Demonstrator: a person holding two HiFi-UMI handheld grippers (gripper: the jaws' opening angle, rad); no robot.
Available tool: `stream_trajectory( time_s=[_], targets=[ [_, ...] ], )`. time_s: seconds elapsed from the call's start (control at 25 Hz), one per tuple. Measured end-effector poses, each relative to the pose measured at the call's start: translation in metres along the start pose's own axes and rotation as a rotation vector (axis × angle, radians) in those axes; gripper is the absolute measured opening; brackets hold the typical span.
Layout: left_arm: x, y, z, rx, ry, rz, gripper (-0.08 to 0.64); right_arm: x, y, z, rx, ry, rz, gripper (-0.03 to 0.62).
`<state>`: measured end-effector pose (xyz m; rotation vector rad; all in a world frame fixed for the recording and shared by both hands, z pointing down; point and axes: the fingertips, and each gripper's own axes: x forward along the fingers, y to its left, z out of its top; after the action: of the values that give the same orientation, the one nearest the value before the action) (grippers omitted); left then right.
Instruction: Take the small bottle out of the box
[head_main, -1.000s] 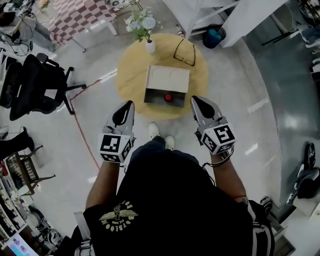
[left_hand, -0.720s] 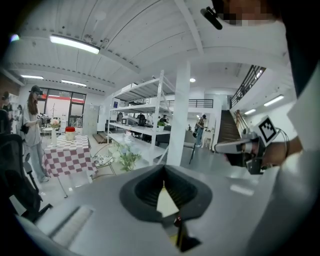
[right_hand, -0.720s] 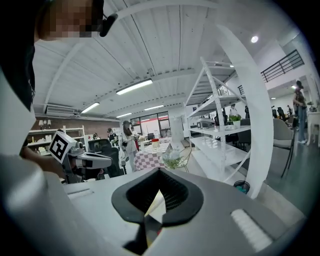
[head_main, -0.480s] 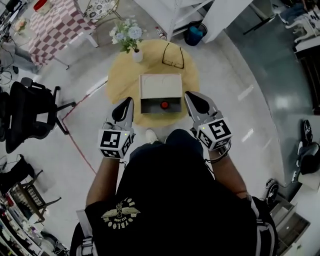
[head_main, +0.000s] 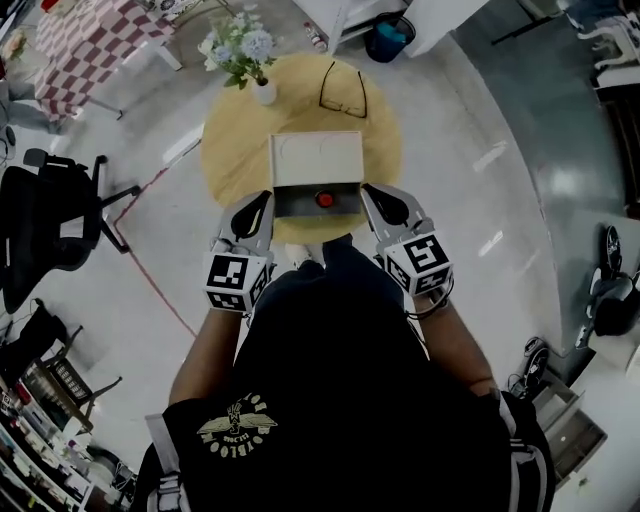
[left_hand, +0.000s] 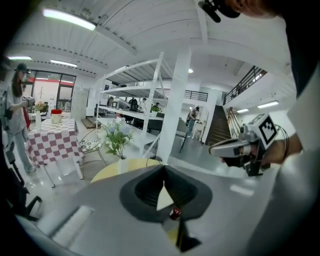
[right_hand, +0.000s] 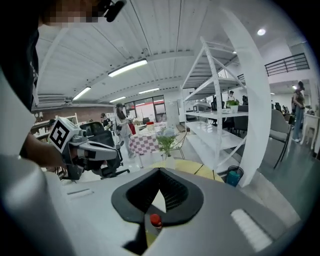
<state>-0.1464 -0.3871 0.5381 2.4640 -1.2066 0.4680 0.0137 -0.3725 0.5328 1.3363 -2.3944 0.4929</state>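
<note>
On the round yellow table (head_main: 228, 150) stands a box (head_main: 317, 160), its white lid laid back and its dark inside facing me. A small bottle with a red cap (head_main: 324, 200) sits inside, near the front. My left gripper (head_main: 262, 198) is at the box's front left corner and my right gripper (head_main: 371, 191) at its front right corner. Both are shut and hold nothing. In the left gripper view the red cap (left_hand: 174, 214) shows through the window behind the closed jaws (left_hand: 164, 167). The right gripper view shows the bottle (right_hand: 155, 220) the same way behind its jaws (right_hand: 160, 170).
A white vase of flowers (head_main: 262, 92) and a pair of glasses (head_main: 343, 90) lie on the table behind the box. A black office chair (head_main: 50, 220) stands at the left, with a checked table (head_main: 80, 40) and a blue bin (head_main: 385, 40) beyond. My shoes (head_main: 298, 256) touch the table's near edge.
Both grippers have moved forward and down, from short of the table to the box's front corners. The table and box now sit closer in the head view.
</note>
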Motion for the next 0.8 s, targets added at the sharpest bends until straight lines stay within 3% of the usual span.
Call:
stream_trajectory(
  time_s=[0.2,0.4,0.6,0.8],
  targets=[
    [0.009,0.01,-0.01,0.023,0.03,0.05,0.0,0.033,0.001,-0.038,0.004,0.067,0.039,0.009],
    [0.017,0.015,-0.036,0.005,0.125,0.044,0.0,0.067,0.013,-0.088,0.013,0.223,0.103,0.036],
    [0.021,0.014,-0.057,-0.027,0.171,0.041,0.0,0.089,0.025,-0.132,-0.068,0.354,0.146,0.15],
    [0.016,0.017,-0.069,-0.029,0.2,0.055,0.0,0.106,0.03,-0.173,-0.173,0.431,0.16,0.161]
  ],
)
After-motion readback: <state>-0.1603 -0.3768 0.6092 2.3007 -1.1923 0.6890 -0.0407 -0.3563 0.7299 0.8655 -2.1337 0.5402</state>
